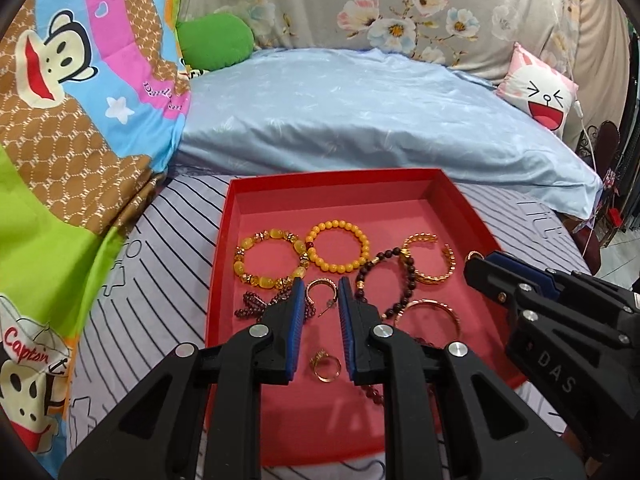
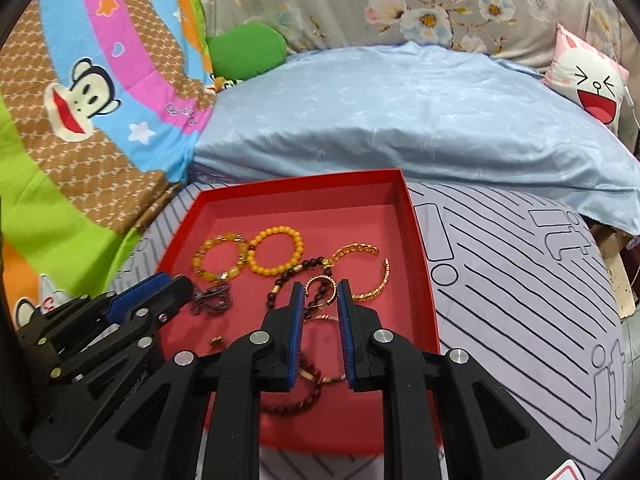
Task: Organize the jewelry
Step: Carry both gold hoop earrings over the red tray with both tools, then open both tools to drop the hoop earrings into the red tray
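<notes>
A red tray on the bed holds several bracelets and rings. My left gripper is open over the tray, its fingers either side of a gold hoop earring; a gold ring lies below it. My right gripper is shut on a second gold hoop earring at the fingertips, above the tray. It also shows in the left wrist view. A yellow bead bracelet, an amber bracelet, a dark bead bracelet and a gold cuff lie in the tray.
The tray sits on a striped grey sheet. A light blue pillow lies behind it, a cartoon blanket to the left, a green cushion and a pink cushion at the back.
</notes>
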`<state>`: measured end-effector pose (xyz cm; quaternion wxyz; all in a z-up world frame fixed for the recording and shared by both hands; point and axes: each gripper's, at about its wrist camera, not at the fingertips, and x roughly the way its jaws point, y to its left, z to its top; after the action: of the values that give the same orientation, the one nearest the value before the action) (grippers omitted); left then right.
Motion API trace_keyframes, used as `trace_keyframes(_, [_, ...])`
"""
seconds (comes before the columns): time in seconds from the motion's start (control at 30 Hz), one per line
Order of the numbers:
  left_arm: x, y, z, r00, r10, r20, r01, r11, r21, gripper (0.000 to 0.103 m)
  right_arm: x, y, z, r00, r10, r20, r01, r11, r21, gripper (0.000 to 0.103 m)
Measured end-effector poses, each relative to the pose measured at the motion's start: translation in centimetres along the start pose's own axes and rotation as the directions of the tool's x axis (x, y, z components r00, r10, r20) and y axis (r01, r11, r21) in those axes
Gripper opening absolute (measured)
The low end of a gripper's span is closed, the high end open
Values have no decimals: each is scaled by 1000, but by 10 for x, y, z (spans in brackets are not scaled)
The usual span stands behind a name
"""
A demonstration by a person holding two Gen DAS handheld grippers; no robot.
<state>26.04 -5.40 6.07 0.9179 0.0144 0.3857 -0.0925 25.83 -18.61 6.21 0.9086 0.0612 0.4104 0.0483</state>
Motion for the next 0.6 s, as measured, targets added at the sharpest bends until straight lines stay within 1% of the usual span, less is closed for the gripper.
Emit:
trace_keyframes(0.23, [27,3,-1,999,7,-33,-7,1000,-6,17,34,-5,-1,999,-18,-49,18,1000,8,16])
trace_keyframes(0.6, [45,6,-4,998,17,-59,-18,1000,-14,17,53,-6,-6,996,-41,-77,40,999,-11,16])
